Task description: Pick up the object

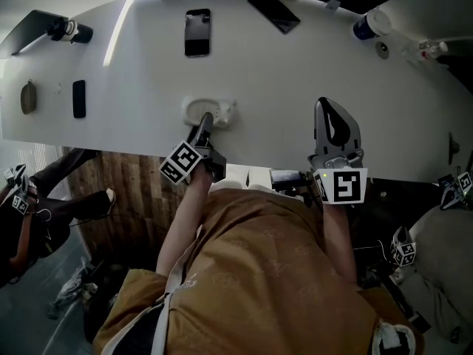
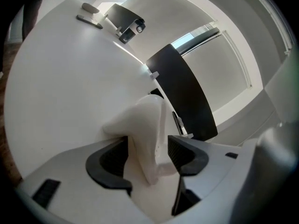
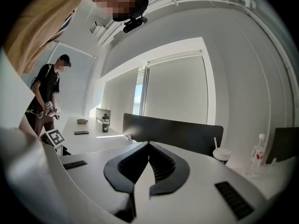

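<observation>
We take this for an office: long white desk (image 1: pixel 295 87), dark divider panel (image 3: pixel 173 129) along its far edge, tall windows with roller blinds (image 3: pixel 175 87) down, phone (image 1: pixel 197 32) and lidded takeaway cup (image 3: pixel 222 155) lying out.

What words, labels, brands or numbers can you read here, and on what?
No text can be read.
Marker cubes: square patterns only, no words.
Cup: any print is too small to read.
Phones: screens dark.

Smooth white object (image 2: pixel 145 125), matt table (image 2: pixel 60 78)
</observation>
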A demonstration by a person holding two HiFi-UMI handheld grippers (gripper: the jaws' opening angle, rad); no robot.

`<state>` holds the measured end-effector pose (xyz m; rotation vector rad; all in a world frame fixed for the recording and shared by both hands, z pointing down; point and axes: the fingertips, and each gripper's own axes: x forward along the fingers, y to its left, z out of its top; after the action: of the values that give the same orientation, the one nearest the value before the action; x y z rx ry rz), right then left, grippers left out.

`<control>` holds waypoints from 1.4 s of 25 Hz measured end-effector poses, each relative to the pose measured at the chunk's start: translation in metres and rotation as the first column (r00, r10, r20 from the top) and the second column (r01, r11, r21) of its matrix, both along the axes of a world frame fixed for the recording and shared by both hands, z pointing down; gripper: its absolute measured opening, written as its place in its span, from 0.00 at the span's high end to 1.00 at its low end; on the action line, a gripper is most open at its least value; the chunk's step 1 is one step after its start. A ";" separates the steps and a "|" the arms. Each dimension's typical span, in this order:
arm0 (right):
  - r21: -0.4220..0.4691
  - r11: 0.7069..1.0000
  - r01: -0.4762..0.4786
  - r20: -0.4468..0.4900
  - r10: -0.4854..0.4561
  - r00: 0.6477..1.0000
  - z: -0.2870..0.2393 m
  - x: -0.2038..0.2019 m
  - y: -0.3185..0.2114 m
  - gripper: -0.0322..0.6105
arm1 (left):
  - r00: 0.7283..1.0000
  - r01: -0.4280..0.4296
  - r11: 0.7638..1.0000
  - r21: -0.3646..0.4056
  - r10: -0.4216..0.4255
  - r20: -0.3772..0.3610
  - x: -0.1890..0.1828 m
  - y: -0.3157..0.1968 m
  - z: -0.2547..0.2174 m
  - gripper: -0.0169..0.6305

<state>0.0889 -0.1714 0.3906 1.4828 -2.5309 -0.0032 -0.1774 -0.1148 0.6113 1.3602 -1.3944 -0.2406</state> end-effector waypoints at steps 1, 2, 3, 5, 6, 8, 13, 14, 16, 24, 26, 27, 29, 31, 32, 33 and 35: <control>0.000 1.000 0.000 0.001 0.000 1.000 0.000 0.000 0.000 0.94 | 1.000 0.007 1.000 -0.001 -0.007 -0.011 0.000 -0.001 0.000 0.58; 0.000 1.000 -0.002 0.001 0.002 1.000 0.000 0.000 0.000 0.94 | 1.000 0.014 1.000 -0.002 -0.014 -0.021 0.000 -0.002 0.000 0.58; 0.000 1.000 -0.003 0.001 0.003 1.000 -0.001 0.001 -0.001 0.94 | 0.999 0.022 1.000 -0.002 -0.022 -0.029 0.000 -0.003 0.000 0.58; 0.000 1.000 -0.007 0.001 0.007 1.000 -0.001 0.001 0.000 0.94 | 0.999 0.040 0.999 0.004 -0.040 -0.037 -0.002 -0.005 0.001 0.58; 0.001 1.000 -0.008 0.001 0.008 1.000 -0.001 0.001 0.000 0.94 | 0.998 0.048 0.999 0.009 -0.047 -0.040 -0.003 -0.005 0.001 0.58; 0.001 1.000 -0.012 0.002 0.012 1.000 -0.001 0.001 0.000 0.94 | 0.997 0.062 0.998 0.013 -0.062 -0.053 -0.006 -0.007 0.002 0.58; -0.009 1.000 -0.011 0.009 0.011 1.000 0.001 -0.002 -0.001 0.94 | 0.992 0.106 0.994 0.019 -0.104 -0.077 -0.014 -0.015 -0.001 0.58; -0.010 1.000 -0.013 0.007 0.013 1.000 0.001 -0.001 -0.001 0.94 | 0.992 0.101 0.995 0.020 -0.099 -0.079 -0.012 -0.018 0.000 0.58; -0.012 1.000 -0.017 0.004 0.017 1.000 0.002 -0.001 0.000 0.94 | 0.993 0.085 0.996 0.023 -0.083 -0.085 -0.009 -0.022 0.001 0.58; -0.019 0.999 -0.029 -0.004 0.029 1.000 0.005 -0.001 0.004 0.94 | 0.975 0.124 0.992 0.023 -0.118 -0.187 -0.012 -0.027 0.005 0.68; -0.020 0.999 -0.032 -0.002 0.032 0.999 0.004 0.000 0.004 0.94 | 0.969 0.130 0.991 0.026 -0.122 -0.213 -0.011 -0.028 0.005 0.69; -0.020 0.999 -0.034 -0.001 0.034 0.999 0.004 0.000 0.004 0.94 | 0.968 0.130 0.991 0.027 -0.122 -0.219 -0.010 -0.028 0.005 0.69; -0.021 0.999 -0.037 0.001 0.037 0.999 0.004 0.000 0.004 0.94 | 0.967 0.129 0.991 0.028 -0.119 -0.225 -0.009 -0.029 0.005 0.69; -0.020 0.999 -0.035 0.001 0.035 0.999 0.005 0.000 0.005 0.94 | 0.967 0.127 0.991 0.031 -0.117 -0.225 -0.010 -0.029 0.005 0.69; -0.021 0.999 -0.034 0.000 0.034 0.999 0.005 0.000 0.005 0.94 | 0.969 0.125 0.992 0.034 -0.114 -0.221 -0.010 -0.028 0.005 0.69; -0.022 0.999 -0.034 -0.001 0.034 0.999 0.006 0.000 0.005 0.94 | 0.970 0.122 0.992 0.036 -0.111 -0.215 -0.010 -0.028 0.005 0.70; -0.024 0.999 -0.034 -0.004 0.034 0.999 0.007 0.001 0.005 0.94 | 0.970 0.120 0.992 0.038 -0.109 -0.216 -0.011 -0.028 0.005 0.70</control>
<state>0.0897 -0.1660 0.3975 1.5155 -2.4933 0.0299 -0.1881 -0.1427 0.6166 1.2562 -1.2942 -0.4880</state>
